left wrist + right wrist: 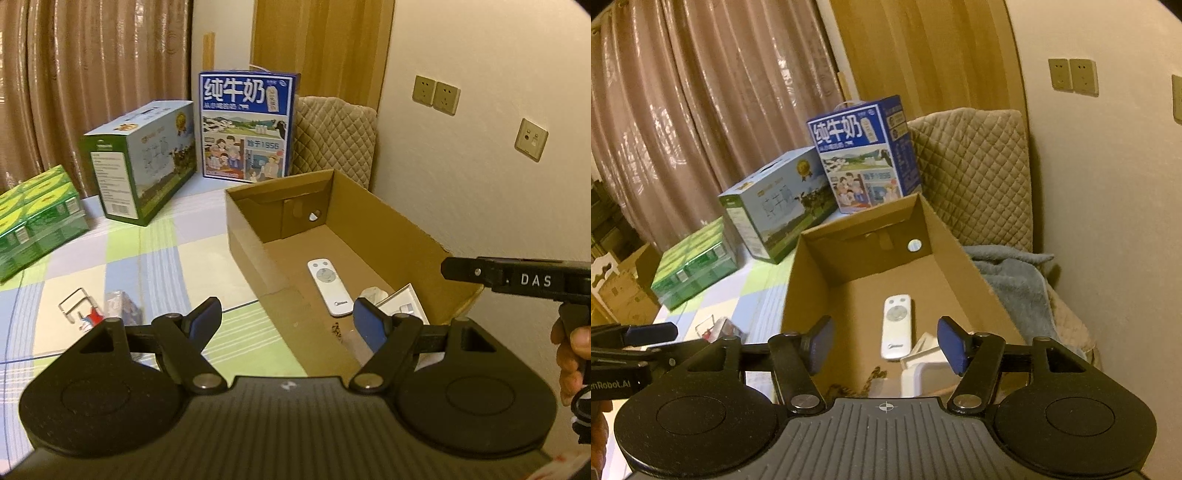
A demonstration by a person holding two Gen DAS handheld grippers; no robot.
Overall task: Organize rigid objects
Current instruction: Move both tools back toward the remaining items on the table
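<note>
Inside the cardboard box lay the white remote beside a white packet, right gripper above, jaws apart and empty, left gripper likewise gaping, free for more.

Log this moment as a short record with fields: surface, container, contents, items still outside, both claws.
surface: checked pastel bedsheet
container: open brown cardboard box, near the wall
contents: slim white remote control flat on the box floor; white boxy item at the near end, partly hidden
outside: small carton and wire clip on the sheet, left of the box
left claw: open, empty
right claw: open, empty, above the box
</note>
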